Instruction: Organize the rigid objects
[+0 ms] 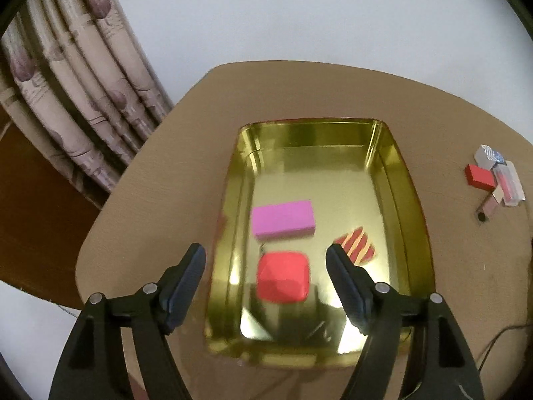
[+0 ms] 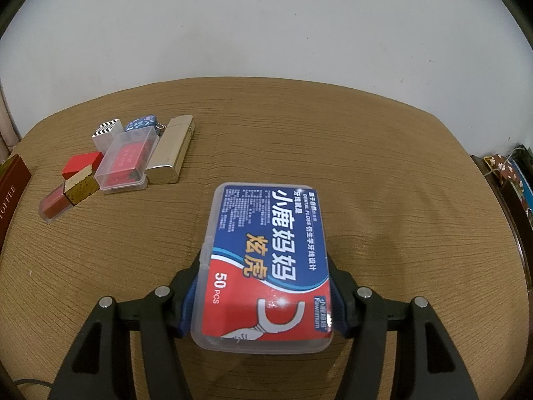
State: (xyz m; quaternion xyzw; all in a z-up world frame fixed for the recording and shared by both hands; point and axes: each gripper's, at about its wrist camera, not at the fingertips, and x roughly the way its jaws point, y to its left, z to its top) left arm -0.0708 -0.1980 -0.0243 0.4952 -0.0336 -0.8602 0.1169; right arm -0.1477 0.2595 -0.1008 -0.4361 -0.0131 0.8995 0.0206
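In the left wrist view a gold tin tray (image 1: pixel 393 173) sits on the table with a pink block (image 1: pixel 283 219), a red rounded box (image 1: pixel 283 281) and a red-and-yellow striped piece (image 1: pixel 358 245) in it. My left gripper (image 1: pixel 265 256) is open and empty, above the tray's near end over the red box. In the right wrist view my right gripper (image 2: pixel 266 286) is shut on a clear dental floss box (image 2: pixel 266 263) with a blue-and-red label, held above the table.
A cluster of small items lies at the table's left in the right wrist view: a clear case with red contents (image 2: pixel 126 161), a gold lighter (image 2: pixel 171 150), a red block (image 2: pixel 81 163), patterned cubes (image 2: pixel 106 130). The same cluster (image 1: pixel 493 180) lies right of the tray. A curtain (image 1: pixel 76 100) hangs far left.
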